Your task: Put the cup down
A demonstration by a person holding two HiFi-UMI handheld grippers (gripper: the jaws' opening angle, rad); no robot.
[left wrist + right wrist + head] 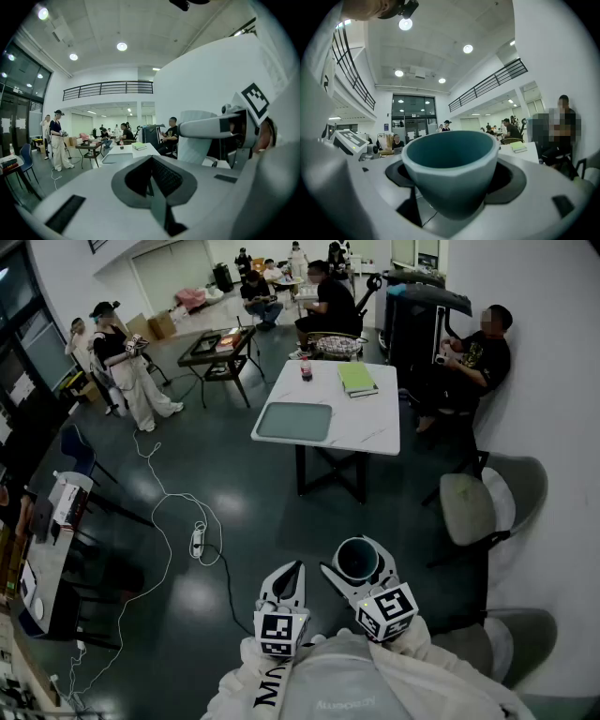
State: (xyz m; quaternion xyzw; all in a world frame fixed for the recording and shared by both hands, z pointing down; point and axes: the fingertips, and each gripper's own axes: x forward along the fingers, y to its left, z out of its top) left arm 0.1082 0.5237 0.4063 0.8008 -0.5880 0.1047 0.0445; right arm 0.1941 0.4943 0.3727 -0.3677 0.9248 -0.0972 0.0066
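Closest to the person, the right gripper (360, 568) was held level with its fingers spread wide and clamped on the sides of a teal, faceted, ceramic-looking cup (450, 164). The cup stood upright and looked empty, in the air above the dark floor. Just beside it, the left gripper (291, 577) had its fingers together with nothing between them.

The cup looked stiff, fairly light, smooth-glazed and breakable, so it probably wanted a gentle landing. The flat facets below the rim seemed the surest place to hold.

Farther off, well apart from the cup, stood a white rectangular surface (370, 427). A grey tray (293, 421) lay by its near left corner, and a green notebook (356, 378) and a small bottle (306, 367) lay toward its far edge.
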